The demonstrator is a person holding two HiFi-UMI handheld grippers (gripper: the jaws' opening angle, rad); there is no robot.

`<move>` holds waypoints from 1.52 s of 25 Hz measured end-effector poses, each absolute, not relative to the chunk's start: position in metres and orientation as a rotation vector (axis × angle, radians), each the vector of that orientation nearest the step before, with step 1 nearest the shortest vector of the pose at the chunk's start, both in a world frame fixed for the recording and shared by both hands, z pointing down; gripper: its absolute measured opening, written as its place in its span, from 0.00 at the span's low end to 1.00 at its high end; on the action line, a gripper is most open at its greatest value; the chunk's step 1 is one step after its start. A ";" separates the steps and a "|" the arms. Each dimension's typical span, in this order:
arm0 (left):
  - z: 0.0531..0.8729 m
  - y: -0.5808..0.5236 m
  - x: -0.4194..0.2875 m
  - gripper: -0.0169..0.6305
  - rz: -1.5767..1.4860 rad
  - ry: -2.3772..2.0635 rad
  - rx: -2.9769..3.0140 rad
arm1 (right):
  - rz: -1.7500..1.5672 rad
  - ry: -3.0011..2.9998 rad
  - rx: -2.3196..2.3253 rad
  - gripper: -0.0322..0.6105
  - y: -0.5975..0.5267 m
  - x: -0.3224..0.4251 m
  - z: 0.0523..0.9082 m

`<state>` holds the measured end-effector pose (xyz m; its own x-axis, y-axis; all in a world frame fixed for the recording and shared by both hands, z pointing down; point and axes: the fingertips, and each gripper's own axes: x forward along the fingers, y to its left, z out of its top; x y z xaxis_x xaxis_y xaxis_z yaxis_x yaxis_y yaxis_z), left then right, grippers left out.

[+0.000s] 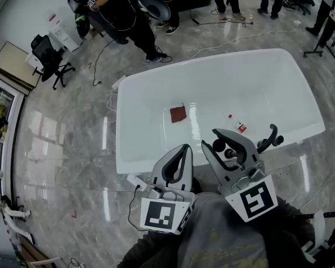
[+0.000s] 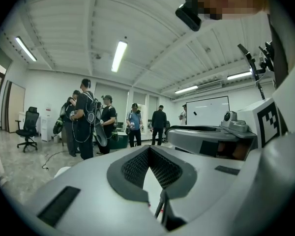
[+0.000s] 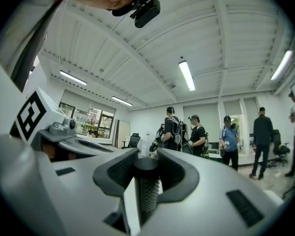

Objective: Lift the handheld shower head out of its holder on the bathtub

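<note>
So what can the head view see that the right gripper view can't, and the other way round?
Only the head view shows the white bathtub, with a reddish square and a small bottle lying in it. Only the right gripper view shows the ceiling lights and the windows. Both show the right hand-held gripper closed on a black handle, and people standing in the background.

The left grey two-jaw gripper (image 1: 184, 149) points forward, away from the person. Its dark meshed pads (image 2: 130, 168) meet at the tips with nothing between them. Just beside it, the right grey two-jaw gripper (image 1: 213, 140) angles forward too, its jaws clamped on the ribbed handle of a black handheld shower head (image 3: 147, 191). Both black-and-white marker cubes (image 1: 159, 215) sit close to the person's grey-clad torso (image 1: 229, 239).
</note>
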<state>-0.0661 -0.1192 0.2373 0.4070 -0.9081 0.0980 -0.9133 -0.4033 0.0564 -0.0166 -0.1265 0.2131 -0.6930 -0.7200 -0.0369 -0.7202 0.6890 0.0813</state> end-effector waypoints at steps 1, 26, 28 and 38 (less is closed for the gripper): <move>0.234 -0.120 -0.066 0.03 0.069 -1.663 2.555 | 0.151 2.880 -1.219 0.24 -0.126 -0.016 0.208; 0.214 -0.099 -0.046 0.03 0.064 -1.773 2.492 | 0.254 2.844 -1.023 0.24 -0.089 0.010 0.156; 0.224 -0.098 -0.044 0.03 0.088 -1.753 2.486 | 0.255 2.850 -1.021 0.24 -0.087 0.009 0.164; 0.245 -0.099 -0.066 0.03 0.112 -1.665 2.522 | 0.220 2.887 -1.099 0.24 -0.088 -0.020 0.191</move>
<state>-0.0657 -0.0992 0.2452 0.3931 -0.9108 0.1264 -0.9195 -0.3889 0.0573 -0.0204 -0.0882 0.1914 -0.7473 -0.6581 -0.0920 -0.6644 0.7382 0.1167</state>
